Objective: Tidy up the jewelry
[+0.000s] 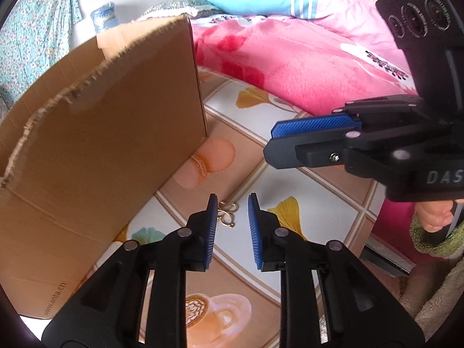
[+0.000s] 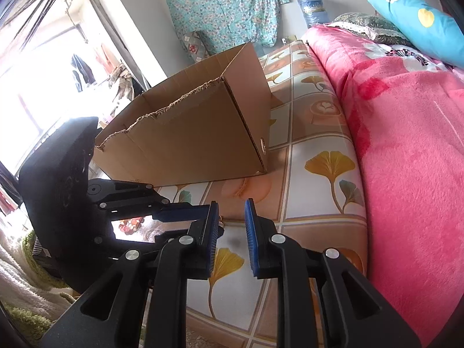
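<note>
A small gold wire piece of jewelry [image 1: 227,213] lies on the patterned sheet [image 1: 304,203]. My left gripper [image 1: 232,197] stands over it, open. The gold piece shows in the gap close to the left blue pad, and neither pad presses on it. A peach-coloured soft lump [image 1: 216,156] with a braided orange band [image 1: 200,165] rests against the corner of an open cardboard box [image 1: 101,145]. My right gripper [image 2: 231,203] is open with nothing between its pads. It reaches in from the right [image 1: 268,142], a little beyond the lump.
The cardboard box [image 2: 188,133] stands on the bed to the left, top open with torn edges. A pink fleece blanket [image 2: 406,159] is heaped along the right, with a blue pillow [image 2: 417,20] behind it. A hand [image 1: 435,217] in a green fuzzy sleeve holds the right gripper.
</note>
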{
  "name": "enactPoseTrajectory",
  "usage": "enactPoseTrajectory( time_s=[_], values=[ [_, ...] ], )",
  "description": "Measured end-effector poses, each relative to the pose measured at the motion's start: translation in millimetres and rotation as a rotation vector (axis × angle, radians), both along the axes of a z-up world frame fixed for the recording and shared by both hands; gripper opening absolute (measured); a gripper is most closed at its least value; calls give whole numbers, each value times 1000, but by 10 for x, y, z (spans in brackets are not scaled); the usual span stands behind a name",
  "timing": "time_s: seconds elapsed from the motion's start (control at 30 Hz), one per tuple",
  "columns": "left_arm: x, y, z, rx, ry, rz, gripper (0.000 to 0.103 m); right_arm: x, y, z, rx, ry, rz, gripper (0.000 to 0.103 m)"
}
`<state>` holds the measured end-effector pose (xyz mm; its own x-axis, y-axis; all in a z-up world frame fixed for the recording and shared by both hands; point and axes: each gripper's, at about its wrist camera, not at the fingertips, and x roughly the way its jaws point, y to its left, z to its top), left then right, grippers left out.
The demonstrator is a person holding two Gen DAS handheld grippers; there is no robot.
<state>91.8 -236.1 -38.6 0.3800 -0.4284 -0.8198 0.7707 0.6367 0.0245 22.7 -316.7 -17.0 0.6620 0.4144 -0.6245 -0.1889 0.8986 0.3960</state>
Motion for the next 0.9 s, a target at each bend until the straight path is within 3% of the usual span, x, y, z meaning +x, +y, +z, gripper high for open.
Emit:
enactPoseTrajectory(
  time_s=[0.13, 0.17, 0.27, 0.57, 0.67, 0.8, 0.9],
  values=[
    [0, -49, -5, 10, -29, 2, 17, -7, -29, 5, 8, -3, -6, 19],
    [12, -56, -5, 19, -33, 9, 9, -8, -36, 4, 9, -4, -8, 19],
    [13, -74, -1, 32, -36, -5, 0, -9, -51, -2, 19, -4, -10, 19],
    [34, 27, 43, -2, 4, 32, 0, -9, -64, -11, 22, -6, -15, 19],
    [6, 136, 111, -27, -28, 62, 0, -13, -60, 0, 21, -10, -14, 19],
    [0, 137, 37, 44, -36, 86, 0, -20, -57, 2, 20, -14, -14, 19],
    [-26, 104, -1, 51, -31, 78, 0, -31, -62, 13, 21, -19, -15, 19]
  ],
)
